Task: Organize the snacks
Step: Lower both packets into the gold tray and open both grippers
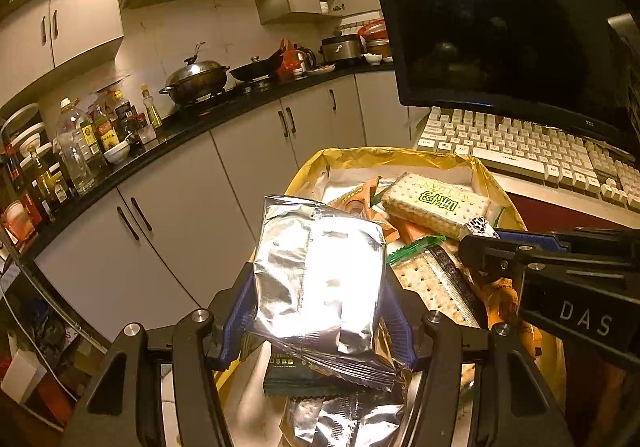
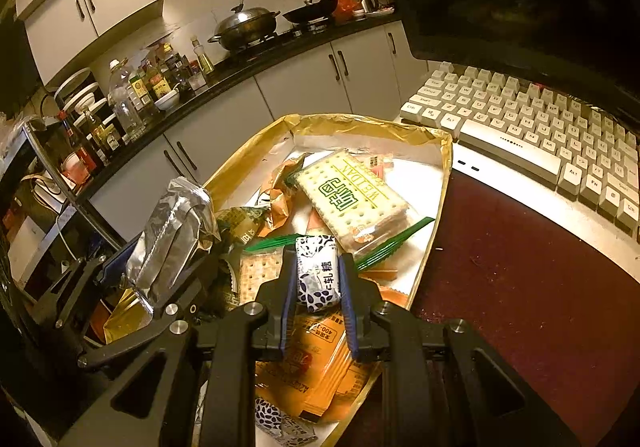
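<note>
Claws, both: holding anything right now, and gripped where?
Left claw grips the silver foil packet by its two side edges. Right claw pinches the small blue-and-white candy across its middle, above the gold tray.

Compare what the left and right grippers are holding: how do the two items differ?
The silver foil packet in the left gripper is much larger than the blue-and-white milk candy in the right gripper. The packet is plain and shiny; the candy wrapper is patterned and printed. The packet forces wide jaws; the candy needs narrow ones. Both are held above the gold snack box.
</note>
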Available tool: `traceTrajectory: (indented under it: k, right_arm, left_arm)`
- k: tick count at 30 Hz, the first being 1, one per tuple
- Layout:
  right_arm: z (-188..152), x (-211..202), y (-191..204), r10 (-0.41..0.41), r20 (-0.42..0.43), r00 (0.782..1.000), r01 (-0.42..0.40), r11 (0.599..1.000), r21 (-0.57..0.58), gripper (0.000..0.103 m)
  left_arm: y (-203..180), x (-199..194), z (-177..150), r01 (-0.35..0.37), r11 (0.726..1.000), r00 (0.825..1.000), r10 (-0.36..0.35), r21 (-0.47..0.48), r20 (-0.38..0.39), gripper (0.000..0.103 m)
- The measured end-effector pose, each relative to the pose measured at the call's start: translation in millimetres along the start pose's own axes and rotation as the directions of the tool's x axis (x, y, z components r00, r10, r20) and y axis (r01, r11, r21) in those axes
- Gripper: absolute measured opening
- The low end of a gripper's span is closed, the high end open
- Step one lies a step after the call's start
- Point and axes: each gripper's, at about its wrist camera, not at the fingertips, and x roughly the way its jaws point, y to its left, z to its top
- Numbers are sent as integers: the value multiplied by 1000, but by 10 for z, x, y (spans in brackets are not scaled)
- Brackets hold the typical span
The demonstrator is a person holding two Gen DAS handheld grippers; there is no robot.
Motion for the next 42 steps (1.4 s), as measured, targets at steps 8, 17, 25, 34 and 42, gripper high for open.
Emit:
traceTrajectory:
  k: [8,17,25,34,42]
  right_arm:
    - [3,2,-6,-2,1,1000,2,1000,-5,20]
    - [10,8,-17,-4,2,1000,4,1000,-8,20]
    - [14,6,-30,-6,1,1000,6,1000,-14,20]
    - [56,-29,-82,3,10,1000,-3,1000,-21,30]
    - [59,-162,-77,18,36,999,-17,999,-28,39]
  left_arm:
    - [-17,-21,-30,-22,1000,1000,22,18,9,63]
    - [-21,-2,-77,-17,1000,1000,17,22,-4,63]
    - [-40,22,-69,-4,1000,1000,4,22,-15,63]
    - [-24,23,-44,31,999,999,-30,17,-37,63]
    - [-8,36,-14,53,999,996,-53,8,-65,64]
